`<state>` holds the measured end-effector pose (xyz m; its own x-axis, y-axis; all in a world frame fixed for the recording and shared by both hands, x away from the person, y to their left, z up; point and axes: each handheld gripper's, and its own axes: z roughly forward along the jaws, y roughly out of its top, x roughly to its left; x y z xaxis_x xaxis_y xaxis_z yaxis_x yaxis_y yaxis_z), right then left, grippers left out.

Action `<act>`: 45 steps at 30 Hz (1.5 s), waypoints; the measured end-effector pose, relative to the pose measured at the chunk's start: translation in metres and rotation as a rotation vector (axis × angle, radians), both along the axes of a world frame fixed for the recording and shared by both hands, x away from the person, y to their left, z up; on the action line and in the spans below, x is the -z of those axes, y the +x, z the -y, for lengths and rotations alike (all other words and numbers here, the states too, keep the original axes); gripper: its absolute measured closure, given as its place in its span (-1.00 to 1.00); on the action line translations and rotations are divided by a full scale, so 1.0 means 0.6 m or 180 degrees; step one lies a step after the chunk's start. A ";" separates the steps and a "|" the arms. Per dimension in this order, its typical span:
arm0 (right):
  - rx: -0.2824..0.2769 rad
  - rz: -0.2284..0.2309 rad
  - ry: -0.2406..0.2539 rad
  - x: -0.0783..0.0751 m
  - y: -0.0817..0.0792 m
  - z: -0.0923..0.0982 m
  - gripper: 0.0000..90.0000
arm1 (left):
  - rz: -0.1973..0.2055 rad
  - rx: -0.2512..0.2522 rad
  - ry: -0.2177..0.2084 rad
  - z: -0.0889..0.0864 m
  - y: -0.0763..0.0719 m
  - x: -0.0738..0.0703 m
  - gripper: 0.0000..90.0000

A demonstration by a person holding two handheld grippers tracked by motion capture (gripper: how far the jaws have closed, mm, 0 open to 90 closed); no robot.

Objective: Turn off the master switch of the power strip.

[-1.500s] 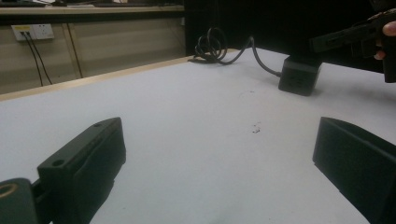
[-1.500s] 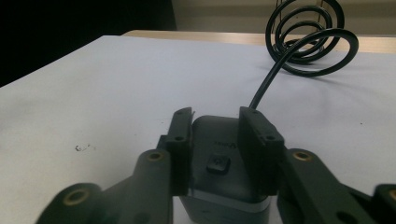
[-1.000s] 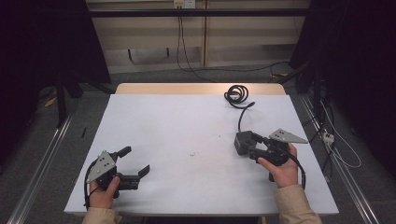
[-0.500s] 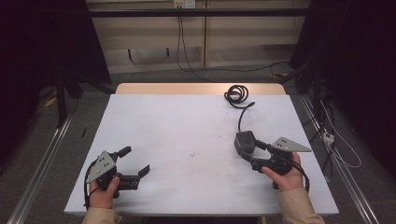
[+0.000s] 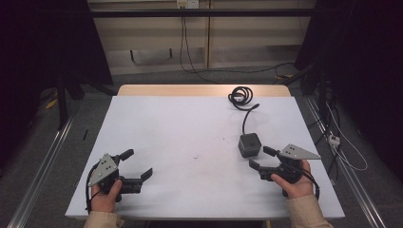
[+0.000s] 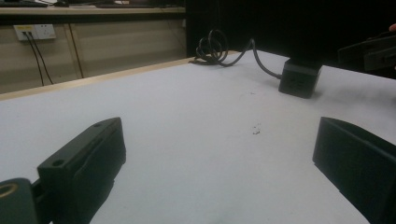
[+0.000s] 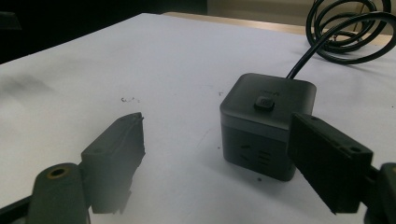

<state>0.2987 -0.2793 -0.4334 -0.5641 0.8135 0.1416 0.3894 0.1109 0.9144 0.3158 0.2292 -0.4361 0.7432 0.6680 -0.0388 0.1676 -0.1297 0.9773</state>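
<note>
Near the front edge of the counter (image 5: 157, 118), the left gripper (image 5: 135, 167) rests low toward the front left corner, its fingers (image 6: 88, 163) spread wide with nothing between them. Toward the front right corner the right gripper (image 5: 260, 158) is held just short of the cube power strip (image 5: 250, 144), fingers (image 7: 119, 154) likewise apart and empty; in the right gripper view the cube (image 7: 268, 123) stands just beyond the tips, closer to the right-hand finger, apart from both. The step in hand looks like the approach to a grasp on the cube, not yet closed. The next move probably calls for sliding forward so the fingers straddle its flat sides, keeping clear of the button on top, then closing squarely. Beyond the cube its power cord (image 5: 247, 114) runs toward the far edge and ends in a coil (image 5: 241, 97) by the far right corner; that slack seems enough for a short move. The middle and left of the counter lie bare, so there is free room that way, while the right edge is near.
</note>
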 end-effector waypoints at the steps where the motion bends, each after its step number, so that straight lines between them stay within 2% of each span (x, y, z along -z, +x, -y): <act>1: -0.0010 -0.0005 0.0000 0.001 -0.002 0.001 -0.58 | -0.0001 -0.0001 0.0000 0.000 0.000 0.000 -0.95; 17: -0.0038 -0.0085 -0.0152 0.013 -0.018 0.012 -0.61 | -0.0004 -0.0010 -0.0004 0.000 0.000 0.000 -0.95; 45: -0.0035 -0.0146 -0.0231 0.024 -0.031 0.031 -0.62 | -0.0011 -0.0015 -0.0003 0.000 0.001 0.001 -0.95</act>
<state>0.2803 -0.2982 -0.4478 -0.5674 0.8163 0.1085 0.4292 0.1807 0.8850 0.3161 0.2294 -0.4364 0.7398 0.6715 -0.0421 0.1717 -0.1279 0.9768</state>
